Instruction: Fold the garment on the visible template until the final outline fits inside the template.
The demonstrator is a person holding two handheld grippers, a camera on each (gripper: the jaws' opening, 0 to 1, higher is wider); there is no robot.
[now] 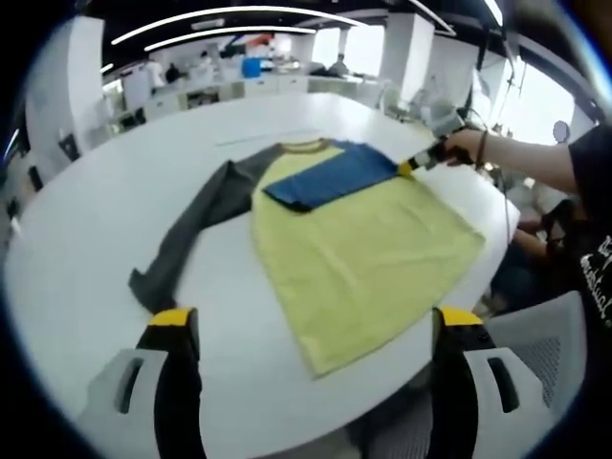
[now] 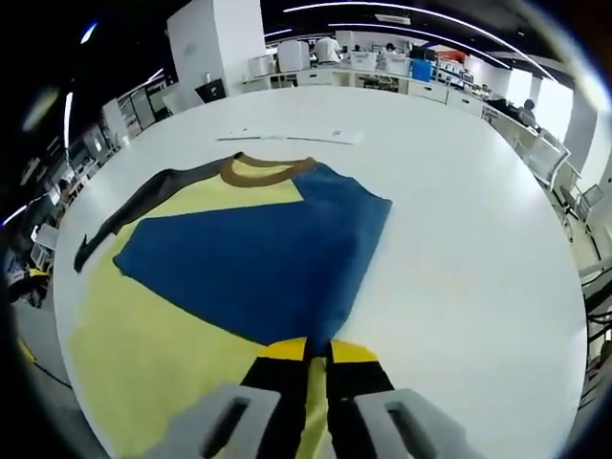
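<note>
A yellow shirt [image 1: 368, 253] lies flat on the white table [image 1: 86, 229], brown collar [image 1: 304, 146] at the far end. Its grey sleeve [image 1: 186, 234] stretches out to the left. The blue sleeve [image 1: 330, 175] is folded across the chest. My left gripper [image 1: 316, 320] hovers wide open over the near table edge, short of the hem, holding nothing. My right gripper [image 1: 419, 163], held in a person's hand, is at the shirt's right shoulder. In the right gripper view, the right gripper [image 2: 320, 351] is shut on the blue sleeve [image 2: 253, 258], with fabric running between its jaws.
A faint thin line [image 2: 287, 138] marks the table beyond the collar. Grey chairs [image 1: 535, 354] stand at the near edge. The person's arm [image 1: 535, 163] reaches in from the right. Desks and people fill the far room. Bare table surface [image 2: 478, 249] lies right of the shirt.
</note>
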